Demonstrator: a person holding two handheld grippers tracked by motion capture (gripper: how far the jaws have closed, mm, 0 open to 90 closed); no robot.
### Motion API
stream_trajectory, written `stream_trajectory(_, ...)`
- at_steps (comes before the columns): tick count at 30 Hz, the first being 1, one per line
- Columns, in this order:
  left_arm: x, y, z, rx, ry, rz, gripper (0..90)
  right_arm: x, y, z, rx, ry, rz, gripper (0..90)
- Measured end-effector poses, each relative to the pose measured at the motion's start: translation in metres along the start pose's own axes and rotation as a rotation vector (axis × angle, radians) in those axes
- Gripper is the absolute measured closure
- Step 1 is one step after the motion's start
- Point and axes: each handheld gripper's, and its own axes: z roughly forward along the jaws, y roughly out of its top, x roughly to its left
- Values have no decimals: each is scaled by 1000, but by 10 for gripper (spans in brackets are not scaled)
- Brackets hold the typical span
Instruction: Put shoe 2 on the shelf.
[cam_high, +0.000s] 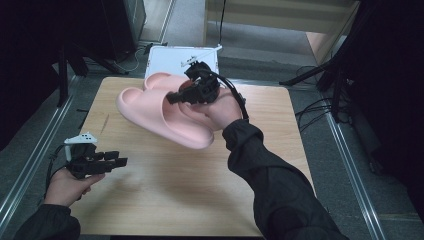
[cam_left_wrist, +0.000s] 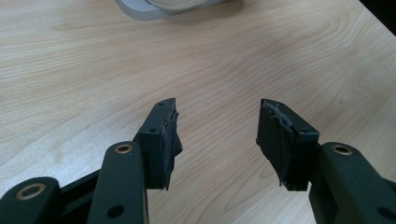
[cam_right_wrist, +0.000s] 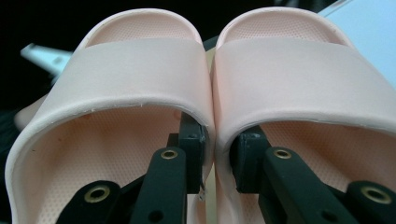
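A light wooden table (cam_high: 165, 200) stands on grey floor (cam_high: 345, 165); a white board (cam_high: 170, 59) lies beyond its far edge.

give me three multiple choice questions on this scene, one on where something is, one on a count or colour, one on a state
1. Where do the right gripper's jaws sit?
A. one inside each slipper, pinching the two inner walls together
B. both around one strap
C. flat on the table

2. How many pink slippers are there?
A. one
B. two
C. three

3. What state is the left gripper in?
A. shut on a slipper
B. shut on nothing
C. open with bare table between its jaws

Answers:
1 A, the right gripper view shows one black jaw in each slipper with the touching side walls squeezed between them.
2 B, two straps show side by side in that view.
3 C, the left gripper view shows its jaws spread over the wooden table with nothing between them.
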Motion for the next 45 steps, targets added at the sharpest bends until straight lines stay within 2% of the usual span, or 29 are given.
stream_trajectory(8,-2,2,3,0,-17,7,475,-24,31,8,-56,-218,124,773)
stream_trajectory(13,-4,4,5,-1,-35,15,477,-40,44,18,-125,-315,210,774)
stream_trajectory(17,-5,5,7,2,-48,21,477,-51,51,31,-163,-446,248,774)
stream_trajectory(19,-5,6,9,3,-51,21,479,-55,52,38,-177,-492,276,774)
stream_trajectory(24,-7,7,11,2,-67,29,480,-62,55,55,-180,-552,338,773)
stream_trajectory(26,-7,8,12,8,-70,36,480,-66,58,60,-192,-577,382,773)
stream_trajectory(28,-8,8,12,6,-72,37,480,-71,61,63,-190,-582,434,773)
stream_trajectory(31,-8,9,12,5,-76,41,481,-77,64,68,-209,-606,483,773)
stream_trajectory(38,-5,9,11,1,-83,35,481,-89,71,73,-230,-675,517,769)
stream_trajectory(45,-5,9,11,-7,-85,30,482,-99,73,76,-221,-720,530,766)
